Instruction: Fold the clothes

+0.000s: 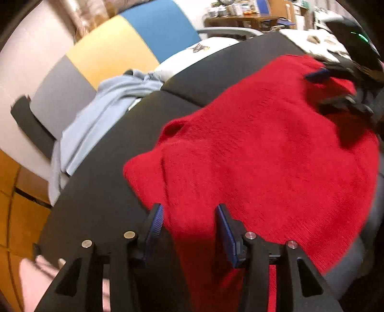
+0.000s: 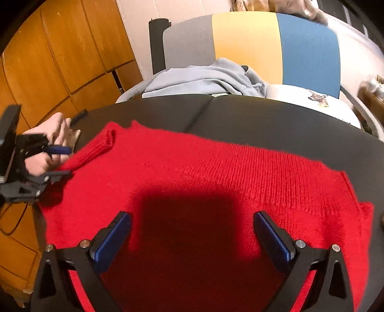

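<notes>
A red knitted sweater (image 2: 216,168) lies spread over the black table (image 2: 276,120), one sleeve folded in at its left end (image 2: 100,146). My right gripper (image 2: 192,218) hovers over the sweater's near part with its blue pads wide apart and nothing between them. My left gripper (image 1: 189,211) stands at the sweater's left edge, jaws partly apart. Red cloth runs between the jaws, and the pads (image 1: 156,220) do not press on it. The right wrist view shows that left gripper (image 2: 61,162) with a hand behind it. In the left wrist view the right gripper (image 1: 331,86) is blurred at the far end.
A light blue garment (image 2: 204,79) is heaped on a seat behind the table, against a grey, yellow and blue backrest (image 2: 247,43). A white cloth with a print (image 2: 312,96) lies beside it. Wooden cupboards (image 2: 48,60) stand to the left, and a cluttered desk (image 1: 240,16) is far off.
</notes>
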A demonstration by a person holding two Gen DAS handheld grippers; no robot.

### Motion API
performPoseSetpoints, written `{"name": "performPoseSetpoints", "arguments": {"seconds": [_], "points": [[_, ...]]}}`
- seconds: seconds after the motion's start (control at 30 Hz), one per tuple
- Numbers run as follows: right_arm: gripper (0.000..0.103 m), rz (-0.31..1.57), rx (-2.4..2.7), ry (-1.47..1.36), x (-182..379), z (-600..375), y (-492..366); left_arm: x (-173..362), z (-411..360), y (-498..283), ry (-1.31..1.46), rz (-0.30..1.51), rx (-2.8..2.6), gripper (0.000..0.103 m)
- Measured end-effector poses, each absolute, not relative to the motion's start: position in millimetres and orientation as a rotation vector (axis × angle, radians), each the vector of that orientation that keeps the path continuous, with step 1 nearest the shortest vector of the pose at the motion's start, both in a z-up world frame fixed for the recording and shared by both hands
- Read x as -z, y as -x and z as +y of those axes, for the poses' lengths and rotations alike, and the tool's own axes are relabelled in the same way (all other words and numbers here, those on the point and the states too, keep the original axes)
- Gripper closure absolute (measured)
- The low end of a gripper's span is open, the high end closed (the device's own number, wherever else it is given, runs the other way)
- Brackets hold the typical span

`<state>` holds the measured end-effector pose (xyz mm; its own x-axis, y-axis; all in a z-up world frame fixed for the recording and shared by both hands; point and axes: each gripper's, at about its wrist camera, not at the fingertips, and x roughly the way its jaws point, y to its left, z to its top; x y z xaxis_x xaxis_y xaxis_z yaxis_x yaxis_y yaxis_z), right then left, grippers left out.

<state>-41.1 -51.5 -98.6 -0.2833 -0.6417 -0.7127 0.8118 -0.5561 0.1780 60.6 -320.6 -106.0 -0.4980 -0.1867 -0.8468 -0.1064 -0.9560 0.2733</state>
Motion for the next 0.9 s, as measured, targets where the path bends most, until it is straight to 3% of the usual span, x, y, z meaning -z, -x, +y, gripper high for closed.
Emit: {"name": "performPoseSetpoints", "arguments": {"seconds": [0.03,0.07,0.17,0.23,0.33,0.47,0.53,0.7,0.9], "points": [[0.0,0.274,1.955,-0.94,100.5,-51.7,41.3,106.2,-329.2,-55.9,-1.552,-0.368,2.648,0.069],[0.0,0.275,1.954,-0.928,101.9,-51.8,41.5,104.0,-342.2,-53.0,-1.529,-0.235,2.657,0.088],[0.0,0.226,1.941,-0.917,102.9,-48.1,46.1,96.5,-392.9,-49.9,-1.395,0.267,2.643,0.094],[0.0,0.182,1.928,-0.92,103.2,-44.8,49.7,104.0,-425.7,-53.5,-1.338,0.571,2.609,0.094],[0.0,0.114,1.91,-0.921,104.2,-39.4,53.3,121.4,-428.1,-61.4,-1.402,0.653,2.58,0.092],[0.0,0.074,1.897,-0.921,104.1,-36.8,52.9,122.3,-426.1,-95.9,-1.329,0.873,2.627,0.066],[0.0,0.067,1.895,-0.918,104.1,-36.4,52.7,117.4,-421.4,-122.5,-1.261,0.915,2.65,0.059],[0.0,0.053,1.888,-0.914,104.4,-36.4,55.5,126.4,-406.4,-183.3,-1.239,1.004,2.595,0.059],[0.0,0.013,1.873,-0.912,104.5,-31.8,57.5,176.1,-370.0,-245.0,-1.162,1.604,2.464,0.06]]}}
